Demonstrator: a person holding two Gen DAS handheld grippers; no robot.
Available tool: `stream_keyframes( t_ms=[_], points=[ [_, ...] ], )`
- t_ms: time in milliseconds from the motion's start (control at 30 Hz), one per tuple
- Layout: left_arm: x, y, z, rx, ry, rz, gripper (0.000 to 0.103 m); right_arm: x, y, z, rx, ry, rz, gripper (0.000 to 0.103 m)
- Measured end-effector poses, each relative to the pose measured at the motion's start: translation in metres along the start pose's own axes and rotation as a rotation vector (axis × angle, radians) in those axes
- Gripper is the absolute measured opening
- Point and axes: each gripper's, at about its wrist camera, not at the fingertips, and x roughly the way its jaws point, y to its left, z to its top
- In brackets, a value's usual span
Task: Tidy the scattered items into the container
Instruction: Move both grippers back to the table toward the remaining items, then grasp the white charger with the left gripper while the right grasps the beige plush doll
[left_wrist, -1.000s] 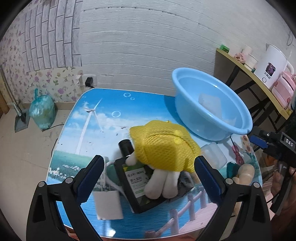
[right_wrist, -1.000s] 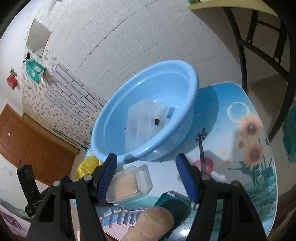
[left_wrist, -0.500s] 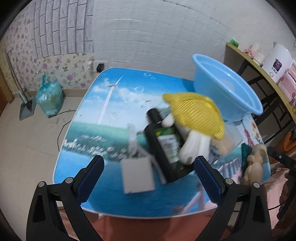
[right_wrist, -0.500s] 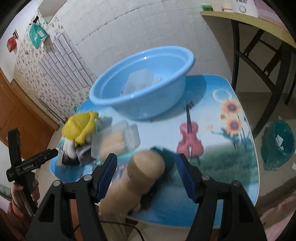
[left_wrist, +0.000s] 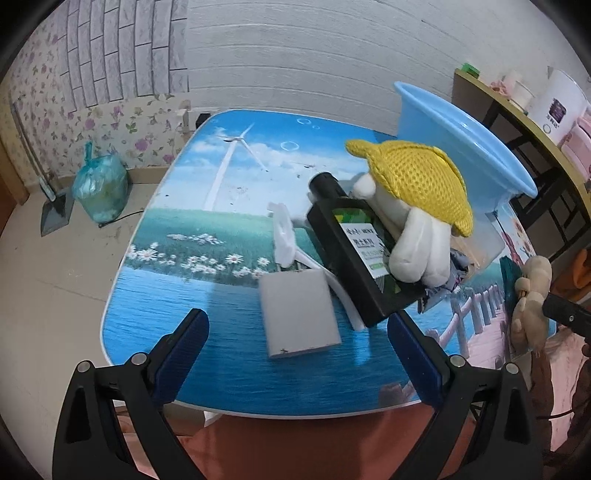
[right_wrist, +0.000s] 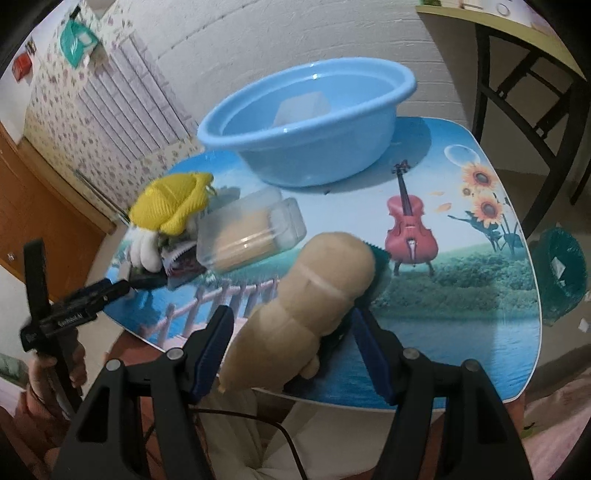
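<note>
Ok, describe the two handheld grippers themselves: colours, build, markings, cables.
Both the left gripper and the right gripper have black plastic arms with silver rivets and blue ribbed finger pads. Seen from the right wrist, the left one's black handle carries white lettering, unreadable here. No cable clearly theirs.

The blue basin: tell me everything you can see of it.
The blue basin is a round, light blue bowl of glossy plastic with a rolled rim and sloping walls. It stands upright at the far side of the table, near the white wall. A clear plastic box lies inside it. Nothing else appears to touch it; the yellow-hatted plush toy only overlaps it in the left wrist view.
</note>
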Motion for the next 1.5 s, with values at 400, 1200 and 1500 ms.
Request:
stream_keyframes(
  t_ms=[400,1200,1500],
  points=[
    [0.007,-0.011,-0.006,0.072,-0.014,0.038,0.05,0.022,0.011,0.001,-0.034,0.048,-0.07,0.071],
    [-0.012,-0.008,-0.005,0.055,-0.028,0.044,0.039,-0.011,-0.022,0.011,-0.112,-0.04,-0.122,0.062],
    [0.002,-0.009,-0.008,0.059,0.023,0.076,0.039,0.003,-0.019,0.003,-0.204,0.034,-0.211,0.064]
  ],
)
